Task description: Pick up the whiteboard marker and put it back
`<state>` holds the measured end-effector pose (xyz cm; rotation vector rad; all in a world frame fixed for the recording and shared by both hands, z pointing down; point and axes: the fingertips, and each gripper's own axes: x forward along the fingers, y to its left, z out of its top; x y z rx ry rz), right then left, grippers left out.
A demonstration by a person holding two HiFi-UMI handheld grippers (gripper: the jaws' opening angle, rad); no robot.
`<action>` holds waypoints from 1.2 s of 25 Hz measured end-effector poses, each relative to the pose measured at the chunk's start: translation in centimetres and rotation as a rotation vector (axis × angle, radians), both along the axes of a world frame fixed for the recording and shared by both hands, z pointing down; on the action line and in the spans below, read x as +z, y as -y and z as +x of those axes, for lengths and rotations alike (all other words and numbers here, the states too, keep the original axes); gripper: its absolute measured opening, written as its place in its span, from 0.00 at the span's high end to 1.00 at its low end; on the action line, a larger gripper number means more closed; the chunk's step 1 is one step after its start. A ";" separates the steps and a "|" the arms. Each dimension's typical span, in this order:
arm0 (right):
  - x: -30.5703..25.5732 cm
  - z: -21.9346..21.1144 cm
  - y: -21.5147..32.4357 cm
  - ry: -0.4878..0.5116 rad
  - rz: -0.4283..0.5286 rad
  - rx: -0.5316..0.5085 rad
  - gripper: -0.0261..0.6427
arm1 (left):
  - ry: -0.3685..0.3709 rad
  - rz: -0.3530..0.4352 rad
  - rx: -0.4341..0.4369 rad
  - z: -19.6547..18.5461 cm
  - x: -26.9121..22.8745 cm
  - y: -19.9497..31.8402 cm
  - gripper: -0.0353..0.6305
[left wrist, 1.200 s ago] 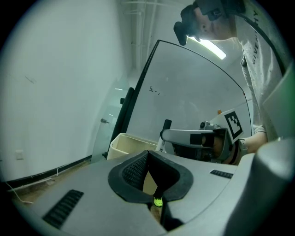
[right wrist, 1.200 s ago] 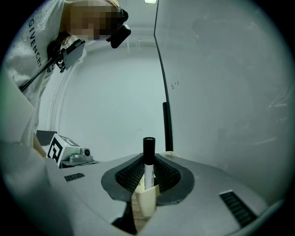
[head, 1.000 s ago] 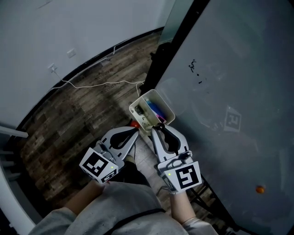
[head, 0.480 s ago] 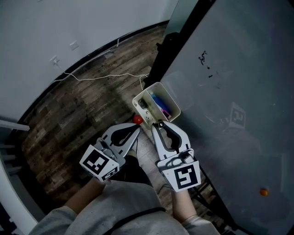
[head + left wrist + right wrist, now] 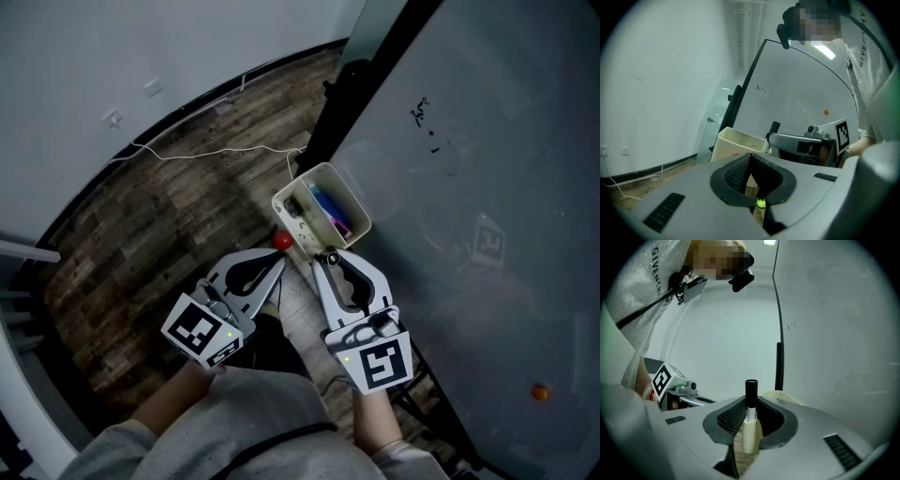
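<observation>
The white-barrelled, black-capped whiteboard marker is standing upright in my right tongs, whose pads are pressing on its barrel, partway closed; its cap is poking up just beside the near corner of the cream plastic open-topped box hanging at the edge of the big grey whiteboard, and I cannot tell whether it is touching. My left tongs are resting closed on nothing alongside. Since a second ago hardly anything is changing; the grip is holding steady and both hands are keeping nearly still. So I am judging the pick-up done and the putting back not yet done; the marker is still needing to go over the rim, among the coloured pens inside.
</observation>
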<state>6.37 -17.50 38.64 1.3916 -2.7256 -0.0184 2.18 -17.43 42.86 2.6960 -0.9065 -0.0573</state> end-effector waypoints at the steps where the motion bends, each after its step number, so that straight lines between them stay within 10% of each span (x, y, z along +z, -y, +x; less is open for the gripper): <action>1: 0.0 0.0 -0.1 0.000 0.001 -0.003 0.85 | 0.000 0.000 0.000 0.0 0.0 0.0 0.92; 30: 1.3 0.5 -2.4 0.007 -0.045 0.005 0.85 | -0.016 -0.004 0.014 0.0 -0.2 -1.1 0.92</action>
